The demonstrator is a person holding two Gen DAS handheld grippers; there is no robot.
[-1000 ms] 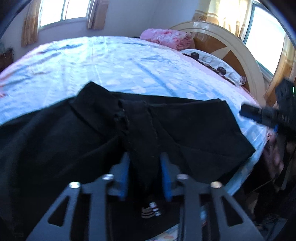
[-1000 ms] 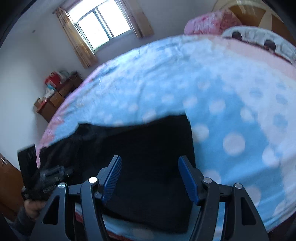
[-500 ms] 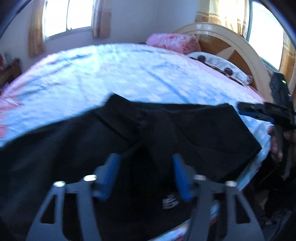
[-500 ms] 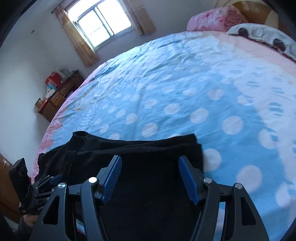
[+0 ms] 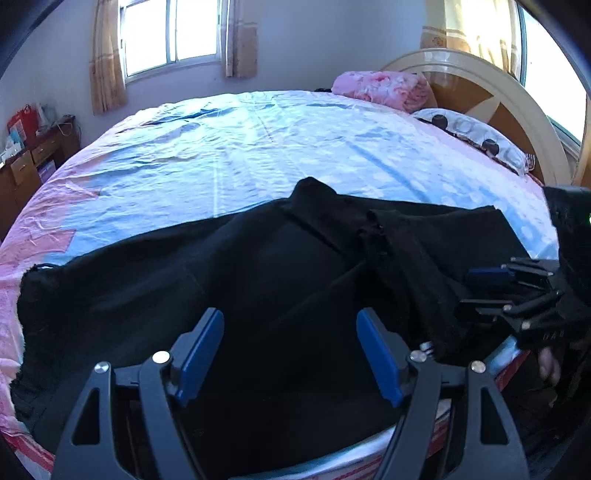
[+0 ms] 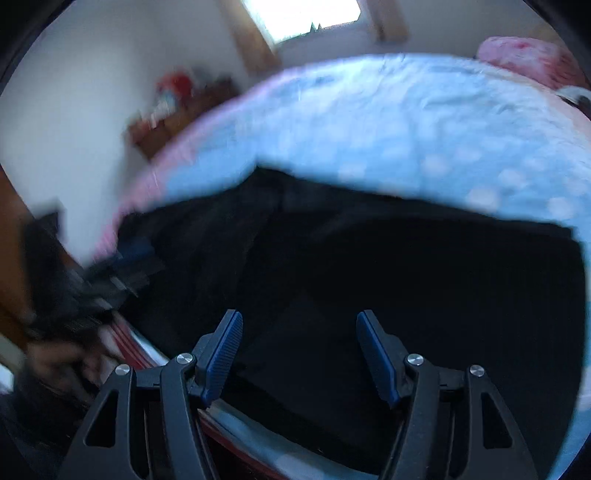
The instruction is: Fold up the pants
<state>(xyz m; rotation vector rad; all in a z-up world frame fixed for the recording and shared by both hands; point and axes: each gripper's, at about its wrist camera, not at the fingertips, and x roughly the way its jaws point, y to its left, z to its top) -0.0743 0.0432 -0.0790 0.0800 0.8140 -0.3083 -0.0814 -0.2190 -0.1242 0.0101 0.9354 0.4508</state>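
Nearest in the left wrist view, the left tool is seen with its blue pads spread wide and nothing held between them; it hangs over the black pants. In the right wrist view, which is blurred, the right tool is likewise spread wide with nothing gripped, above a flat dark part of the pants.

The pants are laid across the near edge of the bed, partly hanging over that edge. A folded ridge of cloth is seen running through the middle, and a corner is raised toward the far side. The right tool is also seen at the right of the left wrist view, over the right end of the pants; whether it touches the cloth cannot be told.

Beyond the pants, the blue dotted sheet with pink borders is spread over the bed. Farther back, a pink quilt and a spotted pillow are set against the headboard. A curtained window is seen in the far wall, and a wooden cabinet stands at the left.
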